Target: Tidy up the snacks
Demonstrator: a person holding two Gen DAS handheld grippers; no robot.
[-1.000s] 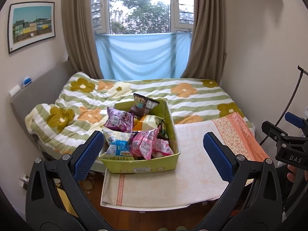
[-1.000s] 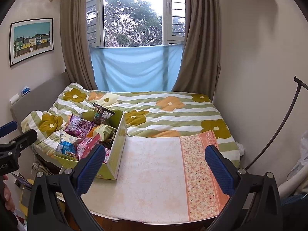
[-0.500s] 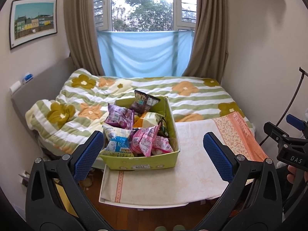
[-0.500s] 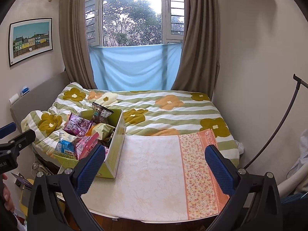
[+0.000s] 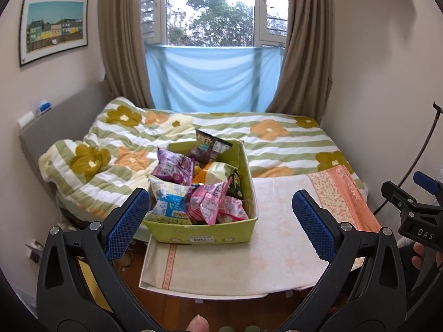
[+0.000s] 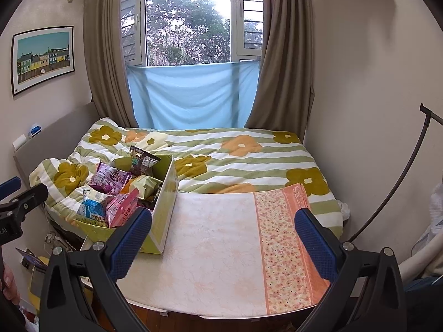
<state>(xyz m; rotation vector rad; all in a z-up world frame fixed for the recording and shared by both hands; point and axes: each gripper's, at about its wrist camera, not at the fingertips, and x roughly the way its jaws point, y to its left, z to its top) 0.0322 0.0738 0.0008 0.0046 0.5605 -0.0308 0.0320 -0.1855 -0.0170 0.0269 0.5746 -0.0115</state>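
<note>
We hold the left gripper (image 5: 218, 221) low and level in front of the bench (image 5: 277, 251), aimed at the green box (image 5: 205, 235); its blue-padded fingers (image 5: 126, 222) stand wide apart and grip nothing, touching nothing. The right gripper (image 6: 221, 238) hangs at about the same height further to the right, over the cloth-covered bench top, its fingers (image 6: 315, 244) equally spread and empty.

The green box sits at the bench's near-left corner, its long axis running away from us toward the bed (image 5: 277, 144), a white label on its near short wall. It is heaped with snack packets: a blue-and-white packet (image 5: 169, 203) and a pink packet (image 5: 210, 204) at the near end, a purple packet (image 5: 173, 167) and a pale yellow packet (image 5: 218, 171) behind them, and a dark packet (image 5: 209, 146) standing upright at the far end.

Beyond lie the flowered bed, then the window (image 5: 213, 8) with a blue cloth (image 5: 210, 80) across its lower part.
</note>
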